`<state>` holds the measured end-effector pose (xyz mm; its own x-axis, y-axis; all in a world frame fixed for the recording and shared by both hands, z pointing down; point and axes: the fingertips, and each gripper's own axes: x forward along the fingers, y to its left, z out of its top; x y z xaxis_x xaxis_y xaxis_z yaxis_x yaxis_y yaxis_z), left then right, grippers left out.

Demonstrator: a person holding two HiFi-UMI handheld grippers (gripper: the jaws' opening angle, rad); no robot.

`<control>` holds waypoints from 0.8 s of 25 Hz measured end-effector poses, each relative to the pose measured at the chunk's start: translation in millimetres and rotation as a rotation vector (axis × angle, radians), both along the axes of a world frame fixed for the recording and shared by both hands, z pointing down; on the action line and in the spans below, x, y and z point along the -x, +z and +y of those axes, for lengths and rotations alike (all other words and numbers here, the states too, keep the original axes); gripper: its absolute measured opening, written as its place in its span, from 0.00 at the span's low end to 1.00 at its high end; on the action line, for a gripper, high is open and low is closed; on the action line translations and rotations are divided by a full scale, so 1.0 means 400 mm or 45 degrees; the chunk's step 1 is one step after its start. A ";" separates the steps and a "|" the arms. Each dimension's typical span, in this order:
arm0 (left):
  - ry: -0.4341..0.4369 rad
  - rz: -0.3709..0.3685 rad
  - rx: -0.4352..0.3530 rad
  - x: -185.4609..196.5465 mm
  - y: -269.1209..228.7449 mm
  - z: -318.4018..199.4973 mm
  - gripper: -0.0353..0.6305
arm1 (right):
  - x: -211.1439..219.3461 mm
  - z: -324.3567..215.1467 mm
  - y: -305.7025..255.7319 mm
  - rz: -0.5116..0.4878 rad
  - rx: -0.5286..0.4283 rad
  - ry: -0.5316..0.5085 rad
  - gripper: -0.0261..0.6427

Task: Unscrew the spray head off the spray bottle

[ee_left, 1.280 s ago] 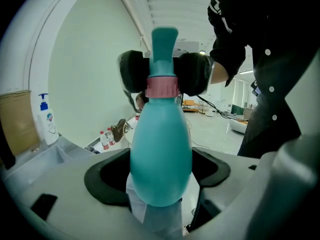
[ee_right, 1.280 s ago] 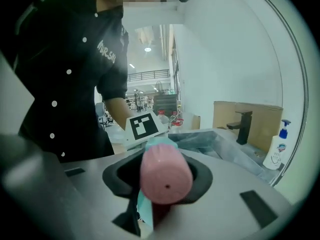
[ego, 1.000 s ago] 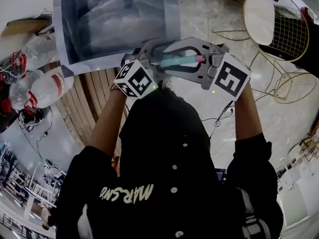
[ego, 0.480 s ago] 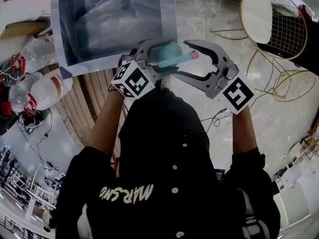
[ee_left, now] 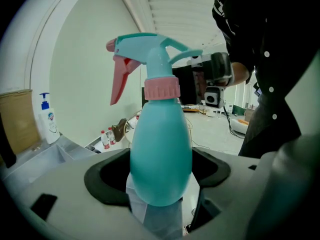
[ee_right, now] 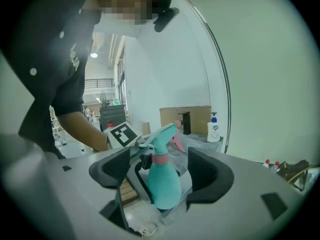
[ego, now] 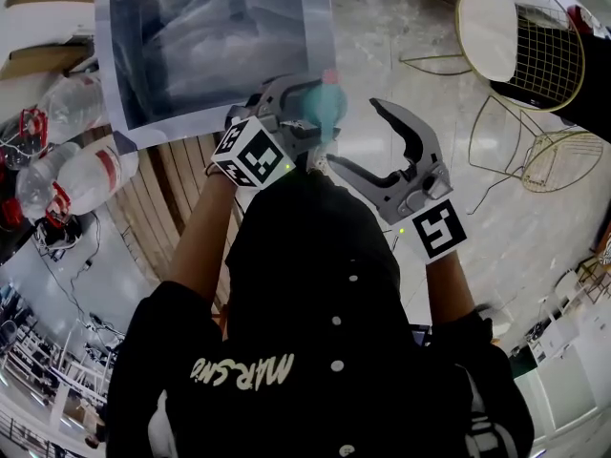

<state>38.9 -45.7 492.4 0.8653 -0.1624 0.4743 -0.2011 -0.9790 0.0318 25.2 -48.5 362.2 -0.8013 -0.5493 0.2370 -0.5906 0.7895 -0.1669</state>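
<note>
A teal spray bottle [ee_left: 161,154] with a pink collar [ee_left: 161,89] and pink trigger [ee_left: 120,81] stands upright between the jaws of my left gripper [ee_left: 160,176], which is shut on its lower body. Its teal spray head [ee_left: 150,54] sits on the neck. In the head view the left gripper [ego: 291,113] holds the bottle [ego: 325,108] in front of the person's chest. My right gripper [ego: 358,134] is a little to the right and nearer the body, apart from the bottle. Its jaws are opening wide with nothing between them. In the right gripper view, the bottle [ee_right: 165,181] shows beyond those jaws.
A clear plastic sheet [ego: 220,36] lies on the table ahead. Plastic water bottles [ego: 86,165] lie at the left. A gold wire chair [ego: 520,41] stands at the upper right. A soap pump bottle [ee_right: 214,129] and a cardboard box [ee_left: 17,119] stand by the wall.
The right gripper let go of the spray head, opened wide and drew back down and to the right. The bottle turned in the left gripper, its head swinging from rightward to away.
</note>
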 end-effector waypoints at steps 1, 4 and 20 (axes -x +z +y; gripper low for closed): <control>0.001 0.000 -0.001 -0.002 0.000 0.001 0.64 | 0.005 0.013 0.003 0.025 -0.002 0.041 0.60; -0.004 0.002 -0.005 -0.001 -0.002 0.001 0.64 | 0.030 0.014 0.019 0.095 -0.015 0.188 0.59; -0.034 -0.012 -0.007 -0.003 -0.003 -0.003 0.64 | 0.091 -0.070 0.073 0.534 -0.185 0.404 0.27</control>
